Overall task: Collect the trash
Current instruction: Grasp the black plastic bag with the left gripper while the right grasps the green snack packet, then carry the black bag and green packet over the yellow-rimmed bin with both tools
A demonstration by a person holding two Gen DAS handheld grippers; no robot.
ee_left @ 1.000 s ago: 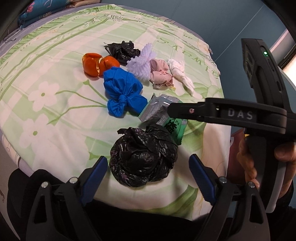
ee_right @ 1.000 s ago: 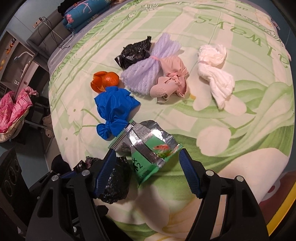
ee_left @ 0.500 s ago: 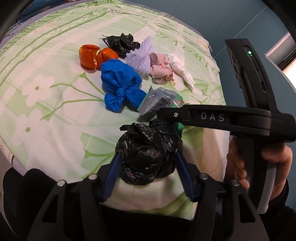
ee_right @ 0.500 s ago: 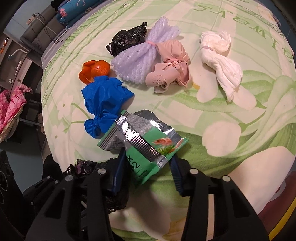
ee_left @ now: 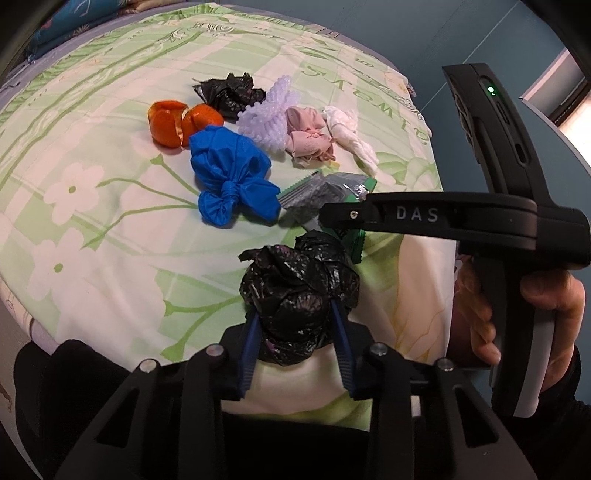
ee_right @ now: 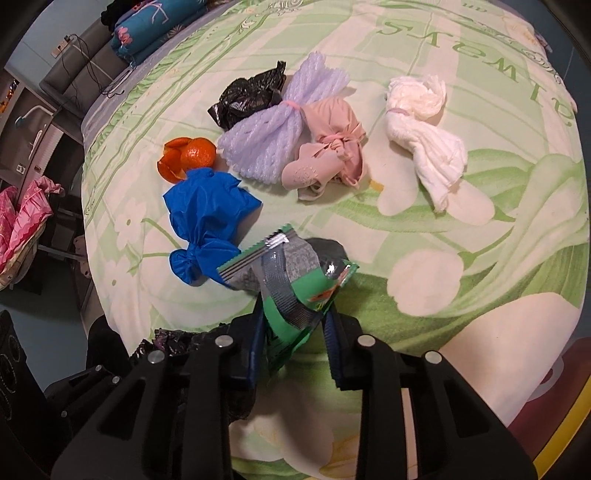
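A crumpled black plastic bag (ee_left: 299, 284) lies near the front edge of the bed. My left gripper (ee_left: 295, 314) has it between its blue pads, which press into both sides while the jaws are closing. Just beyond it, a green and silver snack wrapper (ee_right: 295, 280) is squeezed between the pads of my right gripper (ee_right: 295, 314), whose jaws are also closing. The wrapper buckles upward. More trash lies further back: a knotted blue bag (ee_right: 207, 218), orange peel (ee_right: 188, 157), a small black bag (ee_right: 247, 98), a lilac foam net (ee_right: 273, 140), a pink bundle (ee_right: 332, 147) and a white tissue wad (ee_right: 421, 133).
All of it rests on a bed with a green floral sheet (ee_left: 92, 184), whose rounded front edge runs just below both grippers. A person's hand (ee_left: 480, 314) holds the right gripper's handle. Folded blue bedding (ee_right: 147, 22) lies at the far end, pink fabric (ee_right: 22, 214) on the floor to the left.
Both grippers went from wide open to squeezed in. The left pads closed onto the black bag. The right pads closed onto the snack wrapper, which crumpled and lifted at its near end.
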